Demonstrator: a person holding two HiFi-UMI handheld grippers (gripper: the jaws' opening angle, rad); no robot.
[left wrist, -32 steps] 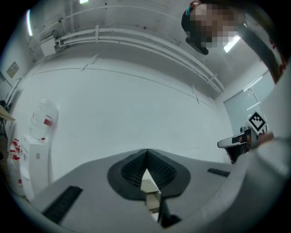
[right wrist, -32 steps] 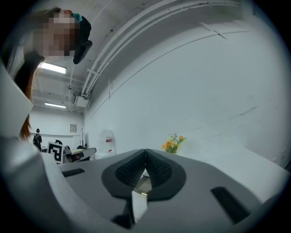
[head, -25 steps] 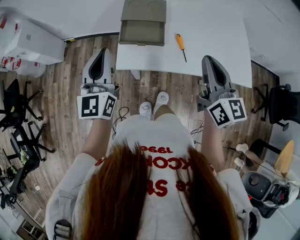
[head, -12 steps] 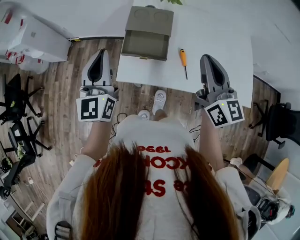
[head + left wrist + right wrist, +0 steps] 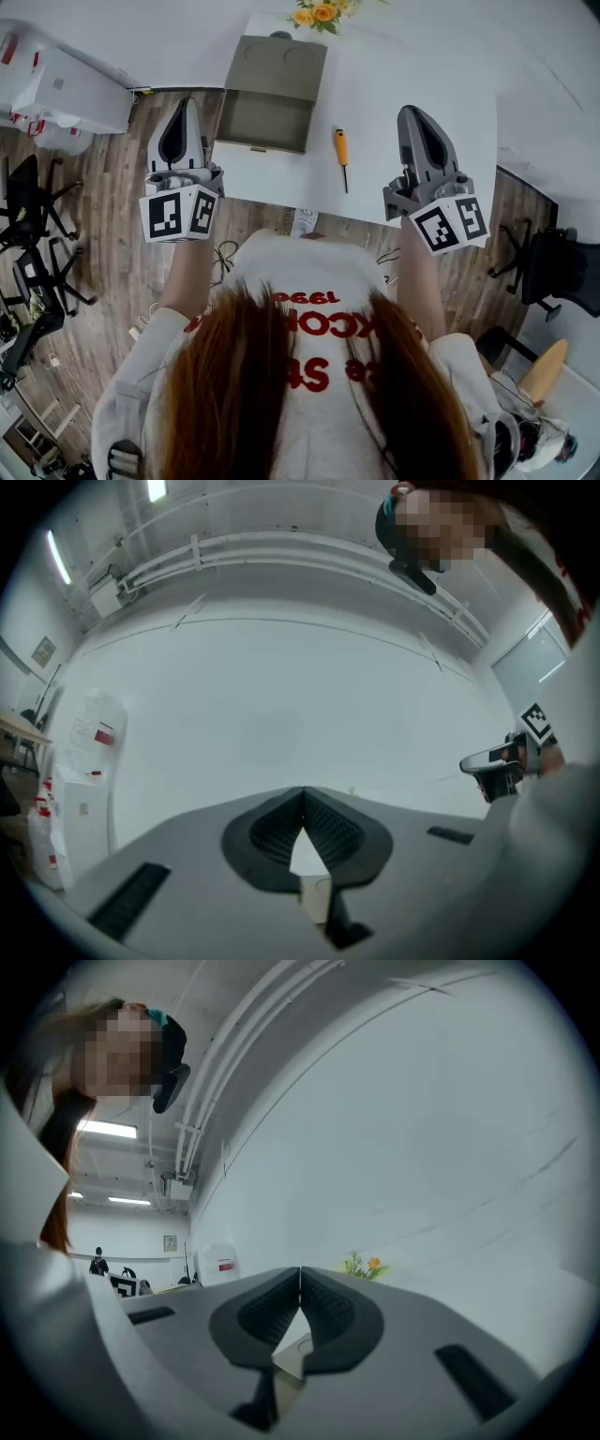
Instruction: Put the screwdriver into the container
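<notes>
Head view: left gripper (image 5: 181, 103) and right gripper (image 5: 413, 112) are held up side by side, both pointing forward, away from the person. Each pair of fingers is pressed together at the tips and holds nothing. The screwdriver (image 5: 341, 156), with an orange handle, lies flat on the white table (image 5: 422, 66). It sits between the two sets of fingertips, nearer the right ones and to their left, touching neither. Its handle points away from the person. The container (image 5: 270, 94), an open olive-grey box, stands on the table just right of the left fingertips and left of the screwdriver, apart from it. Flowers (image 5: 320, 13) stand beyond the container at the table's far edge.

Left gripper view: the dark ribbed fingers (image 5: 270, 825) meet at their tips with nothing between them. Ahead of them is a plain white wall. The right gripper (image 5: 504, 761) shows well off to their right.

Right gripper view: the fingers (image 5: 265, 1314) are closed tip to tip and empty. The flowers (image 5: 366, 1264) appear just right of the tips, further off. Neither screwdriver nor container shows in this view.
</notes>
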